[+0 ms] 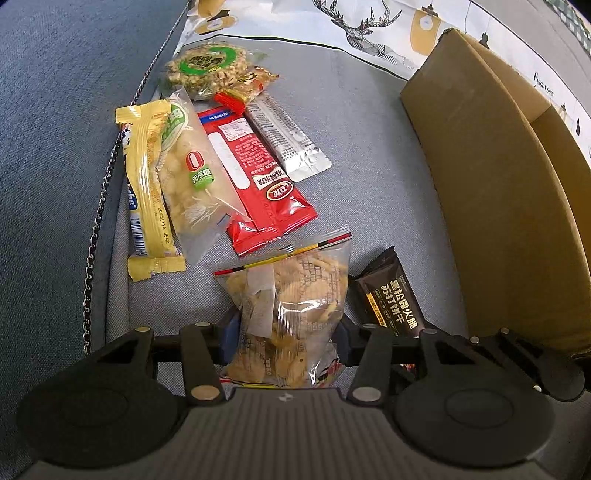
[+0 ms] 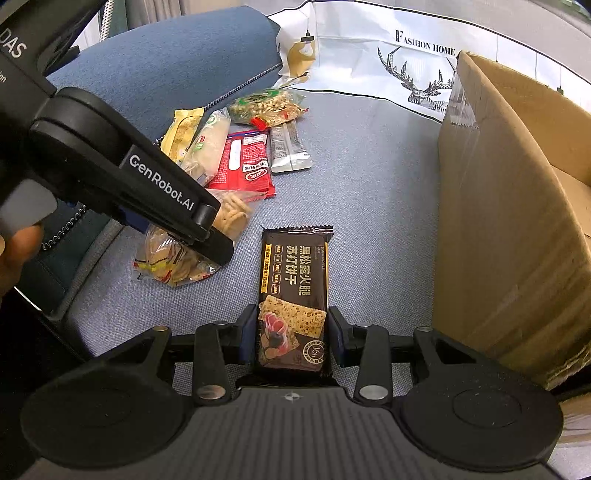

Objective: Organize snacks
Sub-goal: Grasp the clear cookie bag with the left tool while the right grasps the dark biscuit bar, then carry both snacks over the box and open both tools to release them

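The left tongs (image 1: 284, 332) pinch a clear plastic bag of pale biscuits with a red, yellow and black striped seal (image 1: 291, 306), their blue pads pressed into both sides of the bag, which lies on the grey fabric sofa cushion (image 1: 369, 177) near its front edge. The right tongs (image 2: 291, 332) bracket a dark brown rectangular cracker packet with gold lettering (image 2: 293, 288) lying flat on the cushion; the pads sit against its two long sides, pinching it. Just to the right of that packet stands an open brown cardboard box (image 2: 509, 229), along the cushion's right edge. Toward the cushion's back left corner lies a cluster of other snacks: a yellow wrapped bar (image 1: 147, 192), a clear bag of pale puffs with a green label (image 1: 188, 173), a red foil packet (image 1: 255, 177), a silver sachet (image 1: 288, 144) and a round nut cake in clear wrap (image 1: 207, 66). A white deer-print cloth (image 1: 369, 26) runs along the back edge.
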{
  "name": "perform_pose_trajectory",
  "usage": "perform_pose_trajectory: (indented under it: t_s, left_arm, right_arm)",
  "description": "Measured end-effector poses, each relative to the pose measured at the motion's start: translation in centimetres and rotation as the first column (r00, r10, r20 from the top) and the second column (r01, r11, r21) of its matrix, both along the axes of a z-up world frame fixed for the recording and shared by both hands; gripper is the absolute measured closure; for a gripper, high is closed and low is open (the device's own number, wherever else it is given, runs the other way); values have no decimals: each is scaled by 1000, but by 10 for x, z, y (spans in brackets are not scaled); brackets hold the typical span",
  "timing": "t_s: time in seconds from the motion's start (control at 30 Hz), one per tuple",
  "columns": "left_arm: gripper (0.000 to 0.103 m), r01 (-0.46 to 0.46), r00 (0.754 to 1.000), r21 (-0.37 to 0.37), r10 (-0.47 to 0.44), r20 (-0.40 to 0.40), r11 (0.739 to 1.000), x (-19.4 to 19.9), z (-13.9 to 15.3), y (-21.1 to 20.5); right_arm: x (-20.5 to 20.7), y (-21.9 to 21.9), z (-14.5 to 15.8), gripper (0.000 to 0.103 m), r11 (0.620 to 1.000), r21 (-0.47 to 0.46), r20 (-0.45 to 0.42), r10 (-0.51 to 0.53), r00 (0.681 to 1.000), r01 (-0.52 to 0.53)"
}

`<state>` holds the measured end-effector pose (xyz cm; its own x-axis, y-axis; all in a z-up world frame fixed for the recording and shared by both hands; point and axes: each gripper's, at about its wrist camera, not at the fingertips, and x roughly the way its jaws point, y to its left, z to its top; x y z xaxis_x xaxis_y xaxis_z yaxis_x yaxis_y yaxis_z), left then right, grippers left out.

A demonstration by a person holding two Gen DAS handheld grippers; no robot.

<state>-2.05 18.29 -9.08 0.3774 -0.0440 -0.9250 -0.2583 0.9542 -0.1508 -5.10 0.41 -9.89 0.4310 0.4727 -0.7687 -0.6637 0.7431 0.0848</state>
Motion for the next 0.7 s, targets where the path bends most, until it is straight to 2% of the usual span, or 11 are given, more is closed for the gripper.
perform_pose_trajectory:
  t_s: [0.43,0.57,0.7]
  left_arm:
    - [48,1,1000,24,-2,21,1000,-2,3,-3]
    - [49,15,997,34,-17,81,999,-10,12,-8]
    - [49,21,984,41,-28,177,999,-22,27,-12]
  right_arm:
    - [-2,-1,2,62,1000,5,6,-16,1000,16]
    - [-4,-4,9,62,999,34,33,-26,999,25]
    - [-11,-6,19,62,999,51,85,-21,996,17]
